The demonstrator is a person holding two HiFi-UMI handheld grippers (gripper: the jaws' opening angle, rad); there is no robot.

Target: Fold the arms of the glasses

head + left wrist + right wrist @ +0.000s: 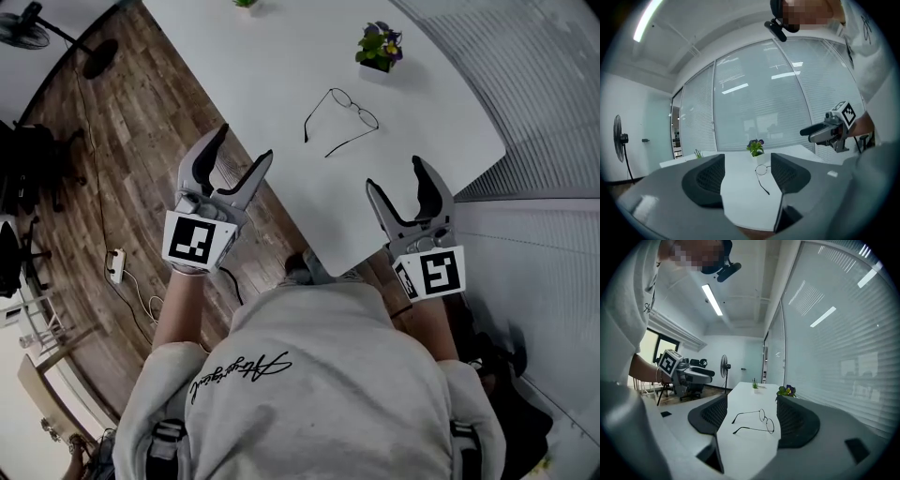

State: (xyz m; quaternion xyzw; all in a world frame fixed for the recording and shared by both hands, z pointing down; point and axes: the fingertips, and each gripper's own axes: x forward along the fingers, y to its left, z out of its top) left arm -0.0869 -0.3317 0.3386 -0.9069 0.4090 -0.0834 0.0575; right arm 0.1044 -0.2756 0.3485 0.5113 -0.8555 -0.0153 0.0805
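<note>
Nearest to you is your grey sweatshirt [309, 375], and just past it your 2 hands hold the grippers out, roughly level.

Your left gripper [246, 143] hangs over the brown wood-plank floor [141, 141] at the left edge of the white rounded table [281, 75], and 1 jaw tip overlaps that edge in the head view. Its jaws are spread wide with nothing gripped. The left gripper view shows only tabletop in the gap, with the glasses far beyond it.

Your right gripper [394, 173] sits over the table's near edge. Its jaws are also spread wide and grip nothing.

The thin black wire-framed round glasses [342, 117] lie out on the table, well apart from both grippers. Both arms are unfolded and reach back towards the table's left edge. The glasses seem to rest on the lens rims and arm tips, though they are small in every view. Only bare tabletop lies between them and your jaws.

Just beyond the glasses stands a small potted plant with purple flowers [379, 45], near the right edge. A smaller green plant [246, 3] sits further along. Blind-covered glass walls [544, 94] run to the right. On the floor to the left are a white power strip with its cable [116, 264] and a black standing fan [28, 33].
</note>
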